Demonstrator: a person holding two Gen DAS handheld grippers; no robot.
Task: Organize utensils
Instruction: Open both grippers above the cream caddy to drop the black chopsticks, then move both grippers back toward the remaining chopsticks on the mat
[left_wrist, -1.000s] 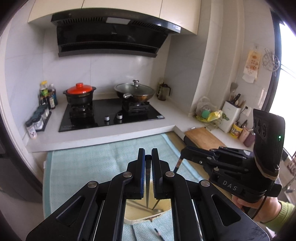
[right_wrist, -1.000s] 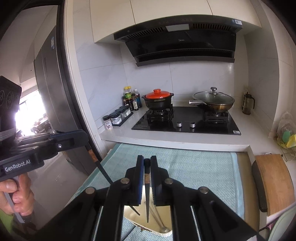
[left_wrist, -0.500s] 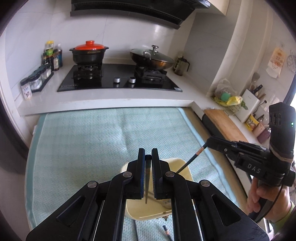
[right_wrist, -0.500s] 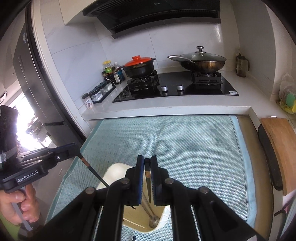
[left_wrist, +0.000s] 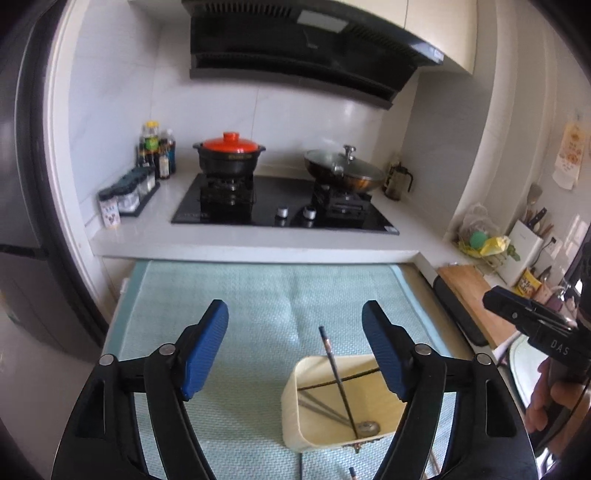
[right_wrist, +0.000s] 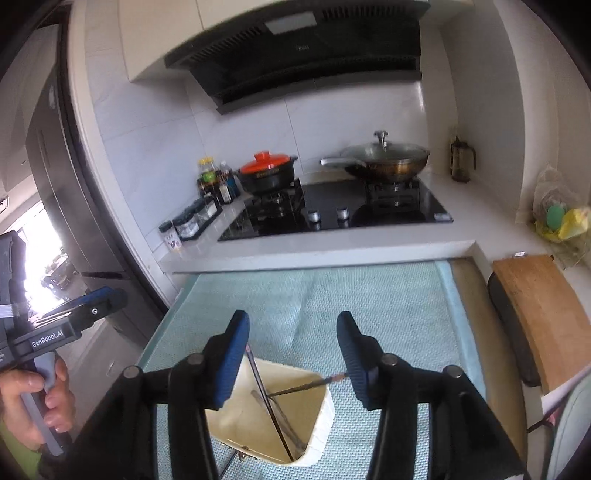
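Note:
A cream bin (left_wrist: 291, 402) stands on the green mat (left_wrist: 251, 295), holding two dark chopsticks (left_wrist: 333, 371) crossed against its rim, plus metal utensils (left_wrist: 325, 408). My left gripper (left_wrist: 295, 332) hovers above and left of the bin; its jaws are opening, with nothing between the blue pads. In the right wrist view the right gripper (right_wrist: 291, 350) hangs over the bin (right_wrist: 319, 432), jaws opening and free of the chopsticks (right_wrist: 263, 387) below. The right gripper (left_wrist: 517, 312) shows at the left view's right edge. The left gripper (right_wrist: 103, 302) shows at the right view's left edge.
Another chopstick (left_wrist: 352, 472) lies on the mat near the bin. Behind the mat runs a white counter with a black hob (left_wrist: 284, 206), a red-lidded pot (left_wrist: 229, 155) and a lidded wok (left_wrist: 343, 171). A wooden board (right_wrist: 543, 310) lies right; a fridge (right_wrist: 55, 177) stands left.
Both grippers went from shut on a chopstick to open. The two chopsticks now rest in the bin. Both hands sank a little, and the views tilted back up toward the hood.

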